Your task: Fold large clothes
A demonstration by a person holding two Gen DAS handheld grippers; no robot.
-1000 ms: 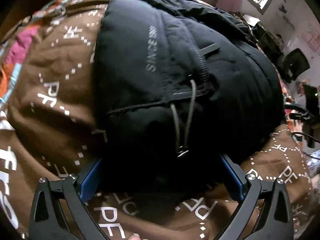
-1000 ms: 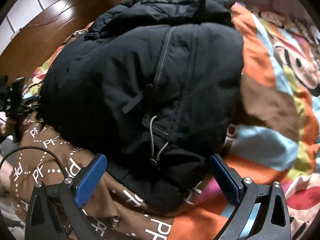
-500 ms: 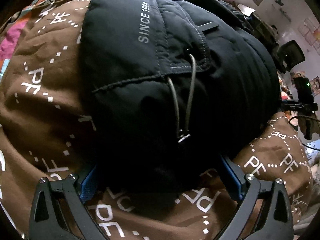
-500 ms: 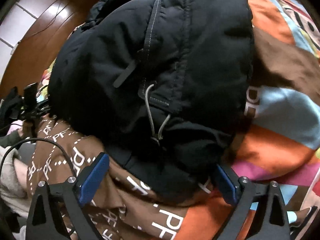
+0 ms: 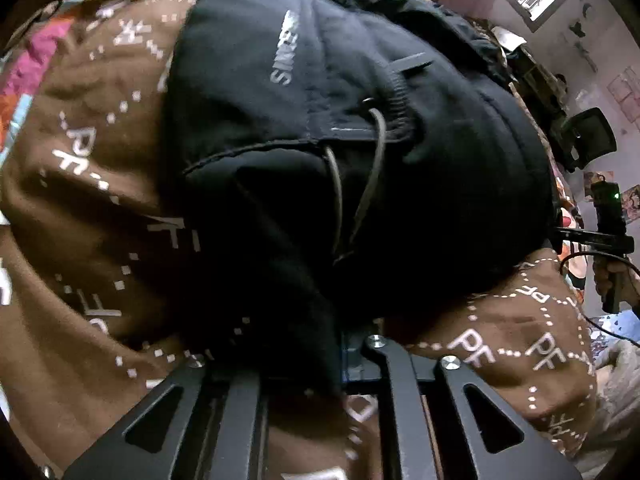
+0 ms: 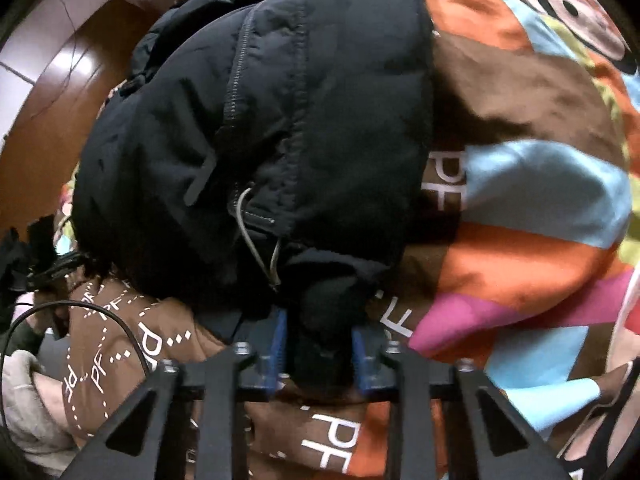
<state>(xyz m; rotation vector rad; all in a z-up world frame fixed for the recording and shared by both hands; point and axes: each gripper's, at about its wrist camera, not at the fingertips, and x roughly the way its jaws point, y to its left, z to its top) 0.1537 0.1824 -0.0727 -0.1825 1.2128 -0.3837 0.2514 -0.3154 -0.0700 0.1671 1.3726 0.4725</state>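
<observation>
Black jacket [image 5: 400, 160] — hem nearest, both grippers closing

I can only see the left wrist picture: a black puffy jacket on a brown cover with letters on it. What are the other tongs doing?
Observer: The right tongs are closing, and a bunch of the black jacket is squeezed between their blue pads.
Operator: Is the bedding brown over there too?
Observer: Only partly. Beside the jacket, the blanket turns into orange, light blue and pink patches.
Operator: Anything beyond the jacket?
Observer: A brown wooden panel, at the upper left of that view.
</observation>
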